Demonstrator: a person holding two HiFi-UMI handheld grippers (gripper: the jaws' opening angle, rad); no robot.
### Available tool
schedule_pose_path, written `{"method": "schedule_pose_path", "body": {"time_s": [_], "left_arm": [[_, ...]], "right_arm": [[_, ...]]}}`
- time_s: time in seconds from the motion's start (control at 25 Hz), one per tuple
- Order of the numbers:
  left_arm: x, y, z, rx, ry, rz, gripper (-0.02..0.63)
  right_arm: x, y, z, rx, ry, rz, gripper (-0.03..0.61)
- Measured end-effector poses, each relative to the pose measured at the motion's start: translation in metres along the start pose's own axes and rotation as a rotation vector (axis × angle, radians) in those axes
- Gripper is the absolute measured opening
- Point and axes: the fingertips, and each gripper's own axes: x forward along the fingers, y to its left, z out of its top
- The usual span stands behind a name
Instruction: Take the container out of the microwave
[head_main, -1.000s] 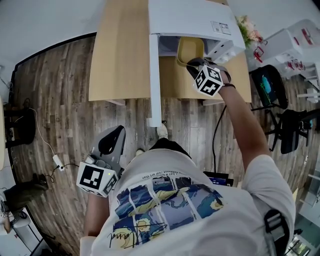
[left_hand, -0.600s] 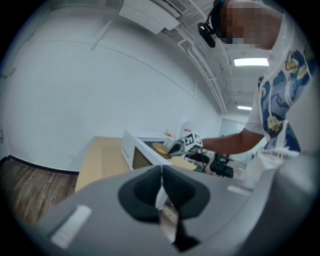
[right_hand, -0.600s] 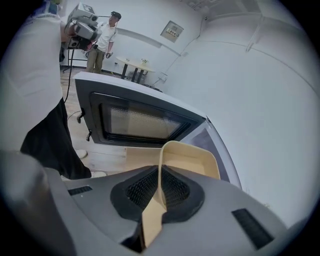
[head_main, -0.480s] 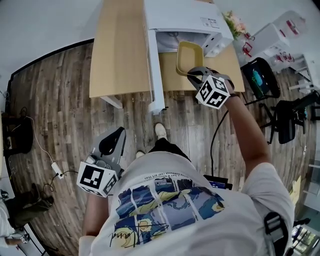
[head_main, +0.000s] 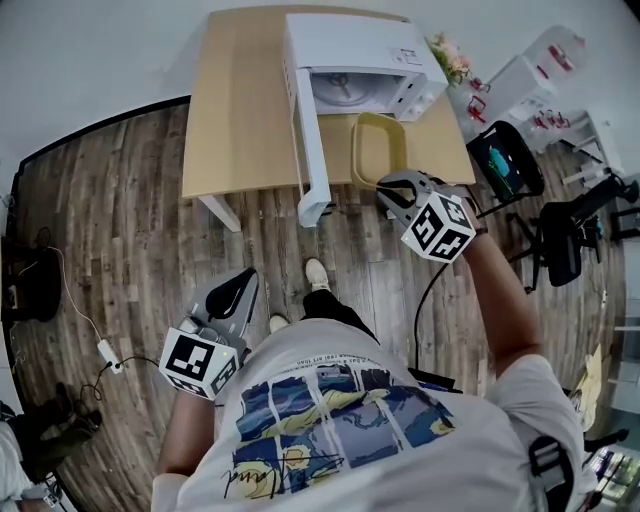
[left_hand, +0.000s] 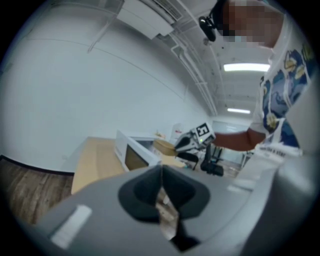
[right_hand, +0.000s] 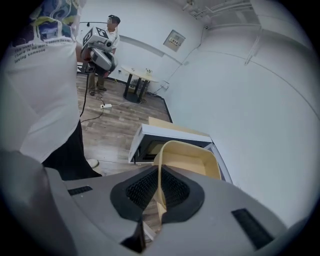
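The white microwave (head_main: 362, 68) stands on the wooden table (head_main: 238, 110) with its door (head_main: 308, 150) swung open. A yellow rectangular container (head_main: 378, 148) hangs outside the cavity, over the table's front part. My right gripper (head_main: 388, 188) is shut on its near rim. In the right gripper view the thin yellow rim of the container (right_hand: 192, 160) runs between the jaws of my right gripper (right_hand: 160, 196). My left gripper (head_main: 238, 287) hangs low at the left, over the floor, shut and holding nothing. In the left gripper view the left gripper (left_hand: 161, 199) points at the distant microwave (left_hand: 131, 151).
Pink flowers (head_main: 450, 57) sit at the table's right corner. Black chairs (head_main: 506, 160) stand right of the table. A cable and plug (head_main: 102, 350) lie on the wood floor at the left. Another person (right_hand: 109, 42) stands far off by a small table (right_hand: 136, 76).
My right gripper has drawn the yellow container back out of the microwave cavity toward me. The left gripper has stayed low at my side.
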Motion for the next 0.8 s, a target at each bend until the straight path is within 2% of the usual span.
{"method": "schedule_pose_path", "body": {"time_s": [0.36,0.8], "left_arm": [[-0.028,-0.011,-0.016,0.009,-0.003,-0.025,0.011],[-0.046,-0.023,-0.026,0.002,-0.019,-0.029,0.011]], "right_arm": [[-0.047,0.046,0.032,0.011,-0.022,0.005,0.017],[-0.078,0.079,0.055,0.001,-0.035,0.022,0.017]]}}
